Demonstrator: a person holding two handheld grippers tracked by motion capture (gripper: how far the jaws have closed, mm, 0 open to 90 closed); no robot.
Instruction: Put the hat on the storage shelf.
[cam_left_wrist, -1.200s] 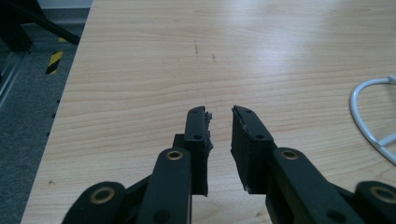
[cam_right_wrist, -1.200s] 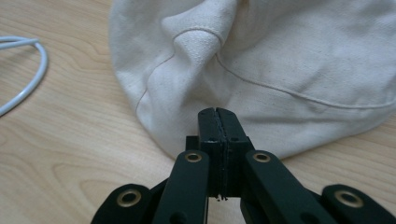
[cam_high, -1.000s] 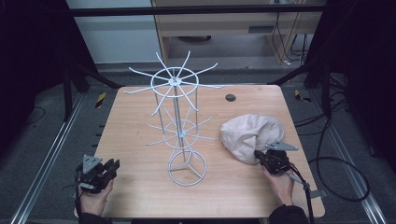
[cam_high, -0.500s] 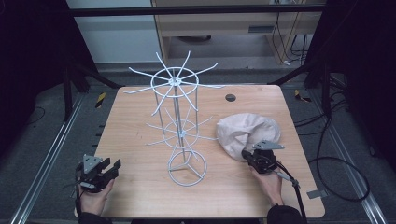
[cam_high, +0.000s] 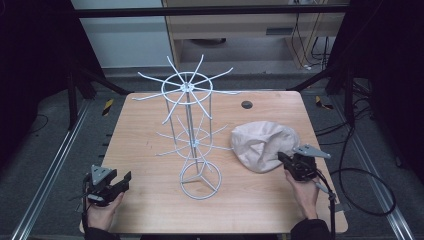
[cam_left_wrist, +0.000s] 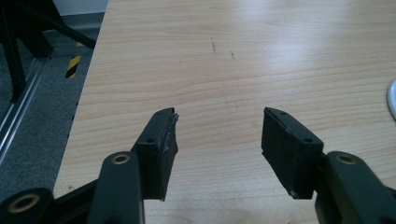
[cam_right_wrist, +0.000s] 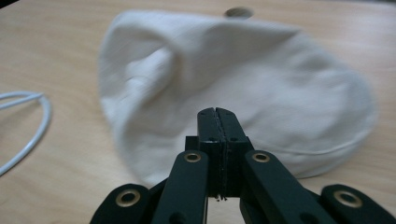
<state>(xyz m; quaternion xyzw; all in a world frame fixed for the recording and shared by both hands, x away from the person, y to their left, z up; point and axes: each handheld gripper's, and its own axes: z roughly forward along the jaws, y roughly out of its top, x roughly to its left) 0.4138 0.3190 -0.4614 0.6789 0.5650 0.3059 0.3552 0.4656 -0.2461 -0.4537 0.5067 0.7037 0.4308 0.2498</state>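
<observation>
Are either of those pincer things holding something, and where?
The right gripper is shut on the near edge of the cream cap. The left gripper holds nothing.

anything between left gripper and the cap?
Yes: the white wire rack stands between the left gripper and the beige cap, per the high view.

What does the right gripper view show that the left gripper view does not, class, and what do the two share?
Right gripper view alone: the right gripper with jaws pressed together at the near edge of a cream fabric cap; whether it pinches cloth cannot be told. A dark round disc lies beyond the cap.

Left gripper view alone: the left gripper with jaws wide apart over bare wood, and the table's left edge with grey floor beyond.

Shared: the wooden table and a curved bit of the white wire rack's base ring.
</observation>
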